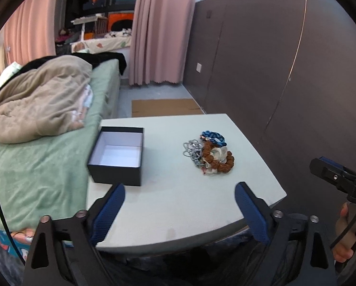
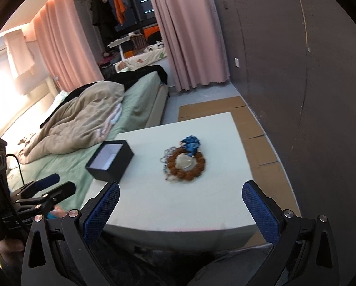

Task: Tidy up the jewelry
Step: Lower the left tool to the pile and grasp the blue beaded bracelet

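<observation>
A pile of jewelry point(image 1: 207, 153) lies on the pale table point(image 1: 173, 202): a blue braided bracelet point(image 1: 213, 137), a brown bead bracelet point(image 1: 226, 160) and a silver chain point(image 1: 189, 149). It also shows in the right wrist view point(image 2: 185, 160). An open, empty black box point(image 1: 118, 157) with a white inside stands left of the pile, and shows in the right wrist view point(image 2: 110, 163). My left gripper point(image 1: 180, 195) is open and empty over the table's near edge. My right gripper point(image 2: 181, 195) is open and empty, also short of the pile.
A bed point(image 1: 47, 162) with a beige blanket point(image 1: 35, 109) adjoins the table's left side. A dark panelled wall point(image 1: 285, 71) runs along the right. Flat cardboard point(image 2: 254, 128) lies on the floor beyond and right of the table. Pink curtains point(image 1: 158, 31) hang behind.
</observation>
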`<act>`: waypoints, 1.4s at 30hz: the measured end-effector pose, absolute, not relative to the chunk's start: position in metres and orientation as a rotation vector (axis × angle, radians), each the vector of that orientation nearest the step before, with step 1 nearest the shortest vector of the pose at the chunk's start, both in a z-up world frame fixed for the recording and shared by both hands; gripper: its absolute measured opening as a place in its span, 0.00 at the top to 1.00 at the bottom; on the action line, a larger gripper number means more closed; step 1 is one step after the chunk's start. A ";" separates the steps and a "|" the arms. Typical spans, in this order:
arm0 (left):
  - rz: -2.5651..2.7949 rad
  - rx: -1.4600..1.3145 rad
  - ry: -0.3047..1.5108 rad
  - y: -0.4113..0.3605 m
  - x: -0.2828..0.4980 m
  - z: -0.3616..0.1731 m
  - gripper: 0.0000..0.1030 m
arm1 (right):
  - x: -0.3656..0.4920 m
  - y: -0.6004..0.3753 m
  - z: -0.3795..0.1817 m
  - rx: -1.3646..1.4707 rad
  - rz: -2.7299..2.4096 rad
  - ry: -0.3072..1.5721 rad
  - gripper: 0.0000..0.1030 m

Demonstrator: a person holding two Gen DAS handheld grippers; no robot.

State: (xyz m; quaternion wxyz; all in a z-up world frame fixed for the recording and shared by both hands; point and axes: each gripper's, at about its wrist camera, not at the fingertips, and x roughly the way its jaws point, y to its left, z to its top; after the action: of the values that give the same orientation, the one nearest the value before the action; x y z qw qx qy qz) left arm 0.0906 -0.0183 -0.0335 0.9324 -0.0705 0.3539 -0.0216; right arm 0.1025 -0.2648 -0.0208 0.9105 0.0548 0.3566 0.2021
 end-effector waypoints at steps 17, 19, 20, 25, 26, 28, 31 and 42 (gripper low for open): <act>-0.135 -0.160 0.856 -0.055 0.194 -0.074 0.41 | 0.195 -0.302 -0.082 0.306 0.459 0.904 0.13; -0.141 -0.154 0.865 -0.058 0.206 -0.075 0.41 | 0.206 -0.303 -0.087 0.325 0.457 0.921 0.14; -0.145 -0.153 0.867 -0.059 0.212 -0.076 0.41 | 0.210 -0.303 -0.090 0.332 0.456 0.929 0.15; -0.151 -0.156 0.893 -0.062 0.240 -0.076 0.41 | 0.232 -0.306 -0.101 0.390 0.452 0.965 0.20; -0.148 -0.156 0.898 -0.063 0.246 -0.077 0.41 | 0.237 -0.307 -0.103 0.403 0.447 0.972 0.21; -0.153 -0.170 0.912 -0.065 0.259 -0.079 0.41 | 0.247 -0.309 -0.109 0.434 0.432 0.986 0.21; -0.153 -0.179 0.938 -0.069 0.277 -0.085 0.41 | 0.261 -0.310 -0.114 0.465 0.419 0.989 0.23; -0.220 -0.146 0.998 -0.095 0.323 -0.097 0.41 | 0.276 -0.339 -0.135 0.575 0.347 0.955 0.23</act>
State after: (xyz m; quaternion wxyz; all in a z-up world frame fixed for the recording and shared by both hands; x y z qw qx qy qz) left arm 0.3227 -0.0953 -0.0971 0.8697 -0.0700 0.4772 -0.1051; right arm 0.2756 -0.3389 -0.1347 0.8344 0.2714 0.4508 0.1639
